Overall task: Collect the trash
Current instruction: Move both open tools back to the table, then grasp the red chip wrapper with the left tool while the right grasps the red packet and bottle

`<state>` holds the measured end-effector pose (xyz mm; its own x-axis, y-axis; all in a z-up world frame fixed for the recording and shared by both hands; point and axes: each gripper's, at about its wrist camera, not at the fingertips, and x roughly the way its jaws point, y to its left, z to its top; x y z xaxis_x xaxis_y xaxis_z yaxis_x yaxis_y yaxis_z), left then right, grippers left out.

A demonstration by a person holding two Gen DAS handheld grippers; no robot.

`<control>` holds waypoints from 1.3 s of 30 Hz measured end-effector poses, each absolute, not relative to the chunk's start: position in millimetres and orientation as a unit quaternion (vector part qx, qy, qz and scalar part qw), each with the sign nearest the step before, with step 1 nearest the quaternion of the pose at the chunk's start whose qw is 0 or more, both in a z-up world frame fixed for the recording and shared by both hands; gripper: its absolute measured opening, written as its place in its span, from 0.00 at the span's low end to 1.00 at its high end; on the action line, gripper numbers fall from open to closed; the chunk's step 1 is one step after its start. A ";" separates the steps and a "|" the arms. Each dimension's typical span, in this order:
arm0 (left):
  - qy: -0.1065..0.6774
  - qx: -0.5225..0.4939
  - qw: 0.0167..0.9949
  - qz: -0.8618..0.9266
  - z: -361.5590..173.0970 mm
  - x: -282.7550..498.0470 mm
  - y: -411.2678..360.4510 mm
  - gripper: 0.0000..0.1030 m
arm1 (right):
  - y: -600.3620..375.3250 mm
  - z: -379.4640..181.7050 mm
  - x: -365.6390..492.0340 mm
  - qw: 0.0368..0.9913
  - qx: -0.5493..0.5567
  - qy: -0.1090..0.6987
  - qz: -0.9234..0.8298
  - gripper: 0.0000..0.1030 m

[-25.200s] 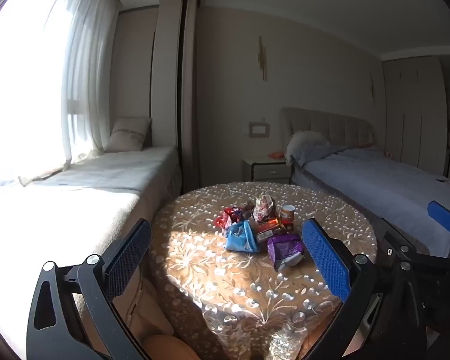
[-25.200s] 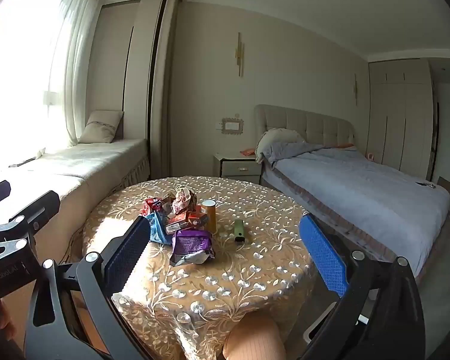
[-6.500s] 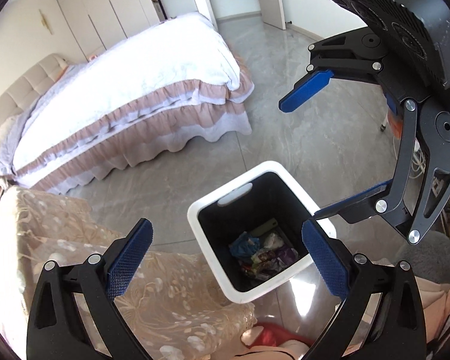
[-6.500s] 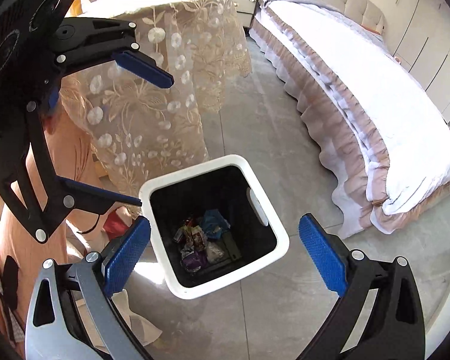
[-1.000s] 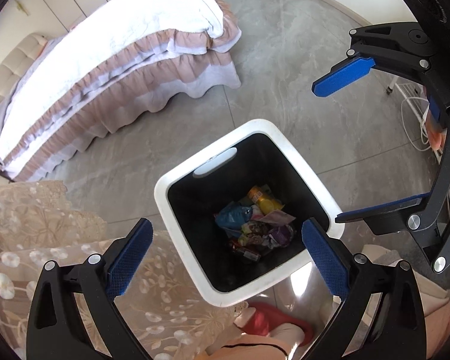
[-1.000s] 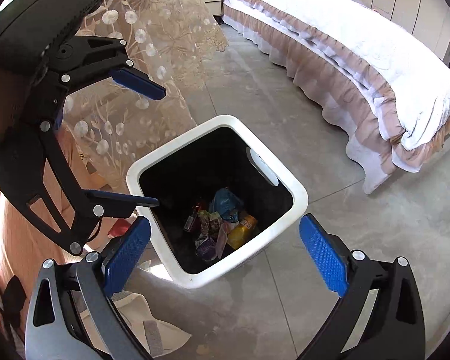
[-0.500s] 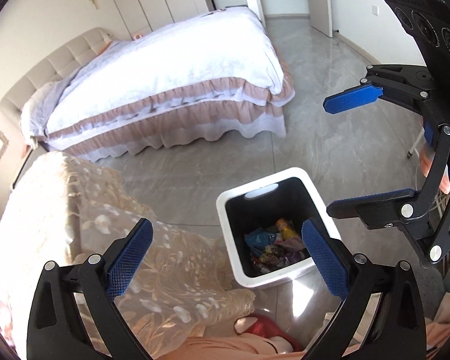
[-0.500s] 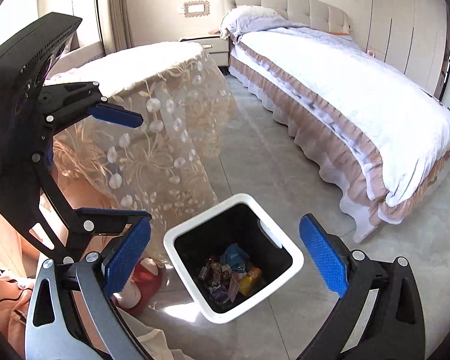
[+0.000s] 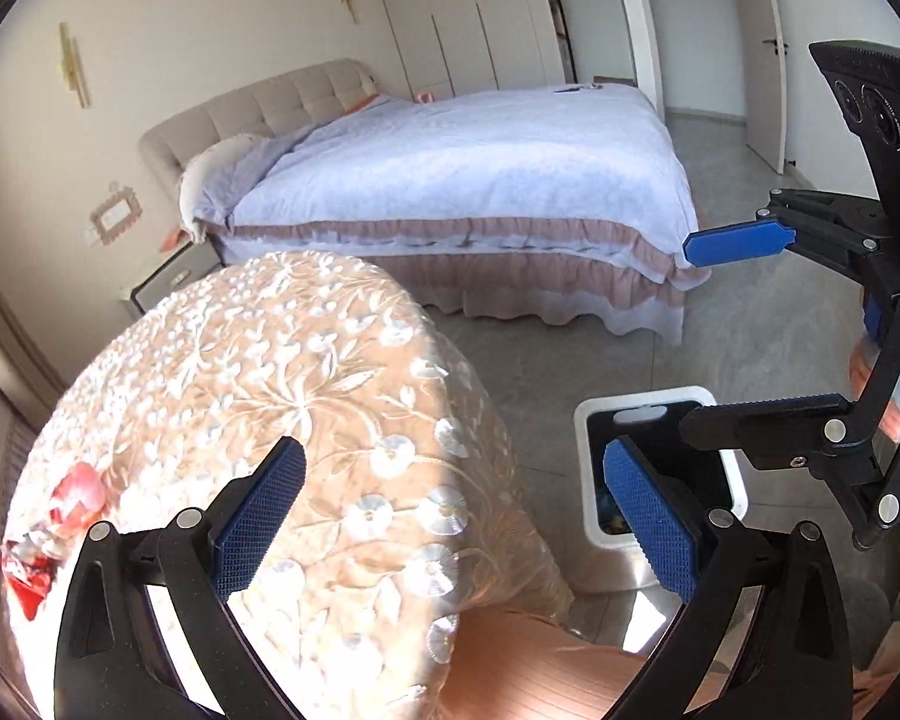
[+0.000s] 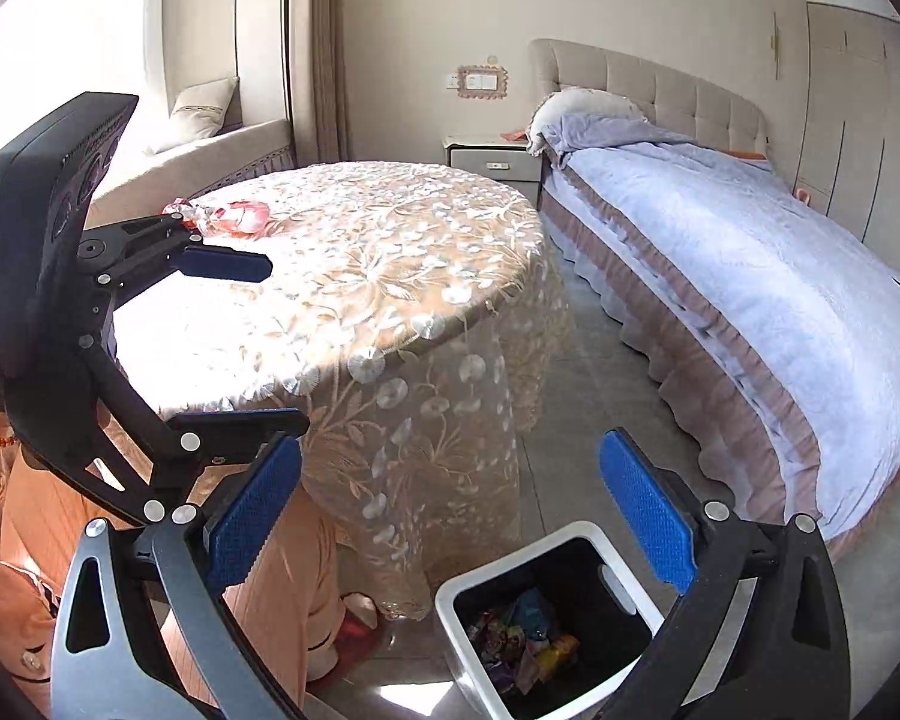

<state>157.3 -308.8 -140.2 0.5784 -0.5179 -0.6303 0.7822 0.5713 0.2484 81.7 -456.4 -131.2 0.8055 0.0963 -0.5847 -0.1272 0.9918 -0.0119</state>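
Both grippers have lifted away from the white bin (image 10: 459, 594) since a moment ago — the left gripper (image 9: 450, 516) and right gripper (image 10: 450, 510) hang empty, jaws wide apart. Colourful wrappers (image 10: 525, 639) fill the bin's bottom; one red wrapper (image 10: 234, 216) lies on the lace-covered round table (image 10: 390, 276), beside the bed (image 10: 750, 264).

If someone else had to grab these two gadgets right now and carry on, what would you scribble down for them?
Left gripper: open, holding nothing, above the table.
Right gripper: open, holding nothing, above the floor by the bin.
White bin: on the floor beside the table, with a pile of wrappers inside.
Done: most trash is in the bin.
Left: a red and pink wrapper lies on the lace-covered table, on the window side. Pick it up and drop it in the bin.
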 end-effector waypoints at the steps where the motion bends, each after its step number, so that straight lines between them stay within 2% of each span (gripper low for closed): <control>1: 0.255 0.254 0.854 -0.375 -137.1 160.9 -299.7 0.95 | -448.8 -128.1 86.8 0.950 -0.030 0.304 0.067 0.96; 22: 0.246 0.156 0.928 -0.232 -89.6 221.1 -122.8 0.95 | -296.9 -77.3 187.8 0.944 -0.077 0.250 0.202 0.96; 39: 0.275 0.126 0.942 -0.143 -101.0 308.9 -34.7 0.95 | -216.7 -93.2 301.3 0.916 -0.087 0.275 0.279 0.96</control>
<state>308.9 -34.7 -101.0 0.8081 -0.1999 -0.5541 0.3381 0.9277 0.1583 301.3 -216.7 -93.2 0.6937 0.4625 -0.5522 -0.5585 0.8295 -0.0069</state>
